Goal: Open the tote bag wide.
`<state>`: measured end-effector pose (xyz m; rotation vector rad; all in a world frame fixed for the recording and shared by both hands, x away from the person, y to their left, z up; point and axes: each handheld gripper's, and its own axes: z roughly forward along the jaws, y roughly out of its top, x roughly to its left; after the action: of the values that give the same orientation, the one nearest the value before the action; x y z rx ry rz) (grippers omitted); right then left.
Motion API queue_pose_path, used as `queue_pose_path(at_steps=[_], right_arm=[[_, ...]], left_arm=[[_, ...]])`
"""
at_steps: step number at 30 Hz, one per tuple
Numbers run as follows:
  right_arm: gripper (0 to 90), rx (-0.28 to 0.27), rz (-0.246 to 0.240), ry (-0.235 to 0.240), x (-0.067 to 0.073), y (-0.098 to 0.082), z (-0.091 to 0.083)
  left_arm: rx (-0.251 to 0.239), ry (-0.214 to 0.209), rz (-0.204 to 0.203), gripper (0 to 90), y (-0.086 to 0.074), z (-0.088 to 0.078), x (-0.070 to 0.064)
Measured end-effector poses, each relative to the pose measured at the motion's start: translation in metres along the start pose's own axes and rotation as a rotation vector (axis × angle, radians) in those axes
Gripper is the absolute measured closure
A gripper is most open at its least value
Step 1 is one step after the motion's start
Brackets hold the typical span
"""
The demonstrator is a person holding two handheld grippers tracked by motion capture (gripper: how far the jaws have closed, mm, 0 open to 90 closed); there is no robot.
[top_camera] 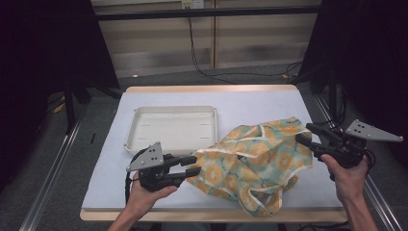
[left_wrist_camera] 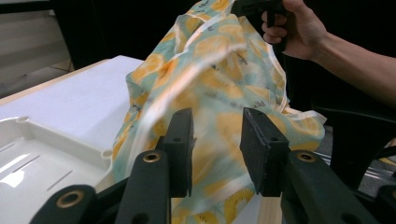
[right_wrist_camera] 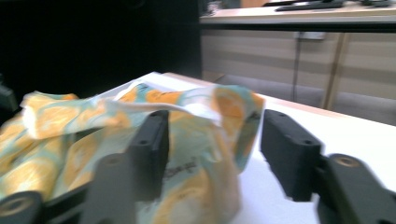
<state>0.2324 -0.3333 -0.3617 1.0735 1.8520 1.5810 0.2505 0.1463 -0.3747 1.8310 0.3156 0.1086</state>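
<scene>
Between both tongs: cloth (top_camera: 250,163), light, limp, prone to slipping; left gripper (top_camera: 193,166) and right gripper (top_camera: 304,134) both parted, gripping nothing; pinch hemmed corners.

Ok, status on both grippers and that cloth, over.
Left gripper open at the cloth's near edge. Right gripper open, cloth between its jaws. Cloth crumpled on table, beside white tray. Nothing blocking.

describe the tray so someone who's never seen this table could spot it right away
On the white-topped table, look at the far left part of the top, beyond the left gripper. The tray is a shallow, cream plastic rectangle with a raised rim. Unlike the crumpled orange-and-teal patterned cloth at its right, it is rigid, plain and empty.
</scene>
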Motion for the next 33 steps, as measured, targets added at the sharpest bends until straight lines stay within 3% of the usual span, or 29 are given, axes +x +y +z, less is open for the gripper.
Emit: queue_pose_path(at_steps=[1,2,4,7,12,16,19,22,26,27,30,33], right_arm=[[46.6,0.006,-0.011,0.011,0.001,0.001,0.0],[46.7,0.008,-0.012,0.016,0.003,0.001,0.001],[49.4,0.011,-0.025,0.023,0.005,0.003,0.004],[54.9,0.012,-0.035,0.038,0.007,0.005,0.008],[71.9,0.02,-0.035,0.058,0.008,0.005,0.015],[85.1,0.033,-0.05,0.08,0.009,0.004,0.021],[87.3,0.047,-0.06,0.094,0.01,0.003,0.024],[87.6,0.049,-0.058,0.113,0.012,0.003,0.027],[86.7,0.065,-0.061,0.136,0.013,0.003,0.031],[86.3,0.072,-0.059,0.135,0.013,0.002,0.032],[81.5,0.078,-0.058,0.135,0.011,0.001,0.035],[76.9,0.08,-0.049,0.143,0.009,0.001,0.036]], left_arm=[[-0.005,-0.002,0.01,65.4,0.001,0.003,0.0],[-0.01,-0.038,0.033,73.6,0.003,0.005,0.002],[-0.014,-0.032,0.053,79.0,0.007,0.012,0.004],[-0.007,-0.023,0.037,67.5,0.012,0.027,0.009],[0.029,-0.051,0.069,61.5,0.018,0.055,0.015],[0.031,-0.047,0.044,49.8,0.019,0.073,0.016],[0.05,-0.02,0.072,43.7,0.022,0.081,0.01],[0.025,-0.024,0.048,43.9,0.024,0.086,0.017],[0.024,0.001,0.023,53.8,0.026,0.092,0.028],[0.023,-0.003,0.026,67.5,0.028,0.095,0.034],[0.02,-0.003,-0.007,90.0,0.031,0.101,0.045],[0.023,0.009,-0.032,90.0,0.032,0.105,0.057]])
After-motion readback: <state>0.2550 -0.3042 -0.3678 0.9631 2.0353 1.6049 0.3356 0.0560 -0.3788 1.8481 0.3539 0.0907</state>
